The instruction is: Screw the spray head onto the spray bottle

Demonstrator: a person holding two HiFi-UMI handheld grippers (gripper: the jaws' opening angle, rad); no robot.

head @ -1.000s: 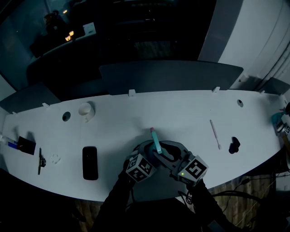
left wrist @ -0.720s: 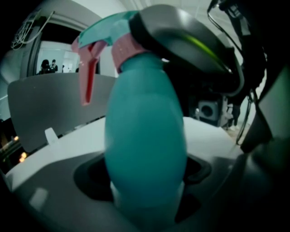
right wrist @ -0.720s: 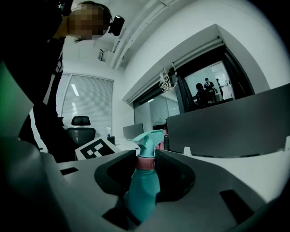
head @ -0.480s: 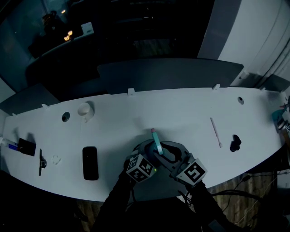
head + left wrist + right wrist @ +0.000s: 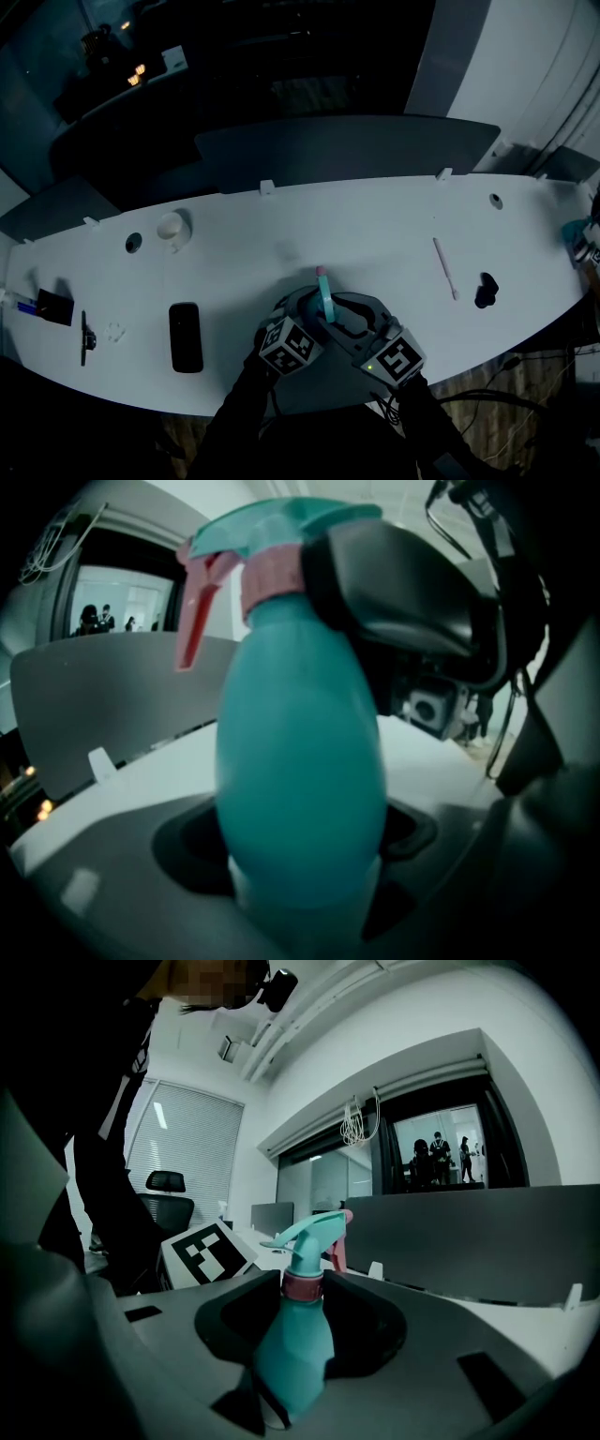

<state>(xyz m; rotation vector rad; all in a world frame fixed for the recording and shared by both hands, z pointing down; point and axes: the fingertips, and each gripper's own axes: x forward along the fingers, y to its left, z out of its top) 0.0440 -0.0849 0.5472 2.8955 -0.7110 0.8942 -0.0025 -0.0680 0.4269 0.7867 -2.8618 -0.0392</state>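
A teal spray bottle (image 5: pixel 325 302) with a pink collar and pink trigger stands up between both grippers near the table's front edge. My left gripper (image 5: pixel 311 317) is shut on the bottle's rounded body (image 5: pixel 300 761), which fills the left gripper view. My right gripper (image 5: pixel 343 317) is closed round the neck, its dark jaw lying against the pink collar (image 5: pixel 274 572). In the right gripper view the teal spray head (image 5: pixel 309 1230) and collar (image 5: pixel 302 1285) sit in the notch between the jaws. The trigger (image 5: pixel 192 602) points away from me.
On the white table (image 5: pixel 375 234) lie a black phone (image 5: pixel 186 336) at the left, a white round cup (image 5: pixel 173 227) behind it, a thin pink stick (image 5: pixel 444 267) and a small black object (image 5: pixel 484 291) at the right. Small items (image 5: pixel 52 307) lie far left.
The right gripper has rolled slightly about the bottle's neck, its marker cube shifting a little. The bottle and the left gripper have stayed put.
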